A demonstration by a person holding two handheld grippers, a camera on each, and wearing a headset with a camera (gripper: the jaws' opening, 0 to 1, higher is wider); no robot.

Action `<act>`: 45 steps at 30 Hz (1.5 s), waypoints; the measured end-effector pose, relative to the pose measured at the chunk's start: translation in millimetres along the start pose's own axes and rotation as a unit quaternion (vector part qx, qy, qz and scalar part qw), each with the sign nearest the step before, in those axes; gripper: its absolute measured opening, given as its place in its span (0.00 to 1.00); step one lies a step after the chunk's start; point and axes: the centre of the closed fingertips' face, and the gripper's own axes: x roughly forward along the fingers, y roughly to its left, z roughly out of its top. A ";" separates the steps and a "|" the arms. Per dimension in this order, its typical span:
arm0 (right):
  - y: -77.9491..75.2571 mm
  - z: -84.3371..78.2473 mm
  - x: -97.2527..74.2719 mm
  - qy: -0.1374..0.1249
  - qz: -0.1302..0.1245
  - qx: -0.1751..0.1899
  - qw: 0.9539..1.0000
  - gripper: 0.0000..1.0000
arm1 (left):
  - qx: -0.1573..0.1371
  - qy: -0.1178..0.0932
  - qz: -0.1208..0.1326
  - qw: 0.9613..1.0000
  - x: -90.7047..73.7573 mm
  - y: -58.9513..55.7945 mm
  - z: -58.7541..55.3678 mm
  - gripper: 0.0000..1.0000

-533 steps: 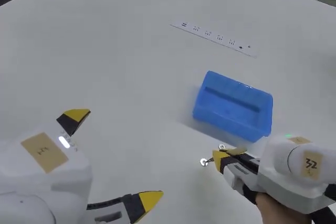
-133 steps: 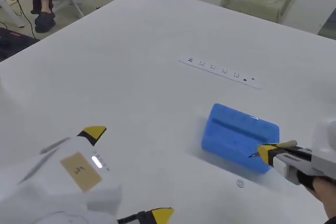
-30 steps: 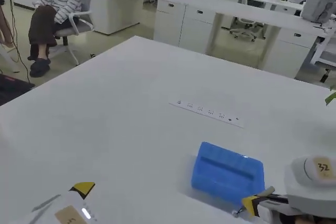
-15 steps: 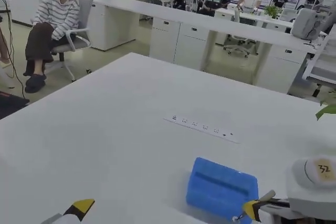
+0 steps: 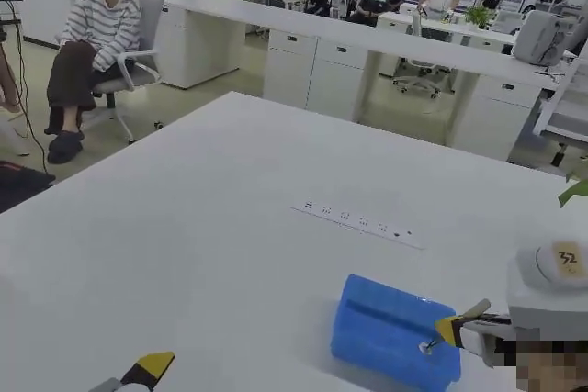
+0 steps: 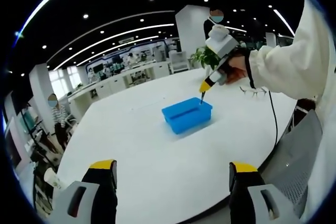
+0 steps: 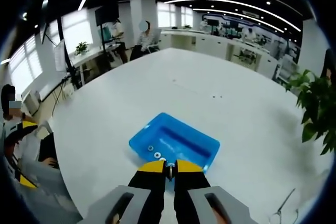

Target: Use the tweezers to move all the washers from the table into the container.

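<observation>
One white table [image 5: 230,227] carries one blue container [image 5: 390,332], which stands well apart from the left claw [image 6: 173,167]; this claw is spread wide and holds nothing. The right claw [image 7: 169,167] is pressed closed on one pair of tweezers [image 5: 435,341], and their tip hangs over the near side of the container. In the right gripper view two washers [image 7: 150,148] lie inside the container by its near wall, and in the head view one more washer [image 5: 425,348] shows at the tip of the tweezers.
</observation>
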 end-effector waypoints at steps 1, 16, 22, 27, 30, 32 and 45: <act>-1.2 -0.5 2.1 0.001 -0.001 0.001 1.000 0.01 | -0.001 -0.004 0.002 1.000 -0.8 1.6 1.9 0.91; -16.1 -20.4 44.1 0.048 -0.005 0.006 0.999 0.01 | 0.002 0.003 -0.001 1.000 4.5 6.5 7.2 0.88; -17.1 -28.0 54.0 0.064 -0.004 0.003 0.998 0.02 | -0.002 -0.006 -0.008 1.000 7.3 7.3 13.6 0.89; -18.5 -34.5 59.5 0.075 -0.010 -0.008 0.997 0.02 | 0.000 -0.002 -0.007 1.000 9.8 9.2 13.8 0.88; -19.9 -36.8 60.9 0.080 -0.013 -0.018 0.997 0.02 | -0.002 -0.004 -0.008 1.000 9.4 9.7 14.8 0.87; -21.0 -39.0 62.0 0.082 -0.013 -0.014 0.996 0.02 | -0.004 -0.005 -0.011 1.000 8.9 9.5 15.3 0.88; -21.2 -44.4 64.8 0.078 -0.017 -0.013 0.997 0.02 | -0.003 -0.006 -0.005 1.000 6.4 13.1 17.4 0.87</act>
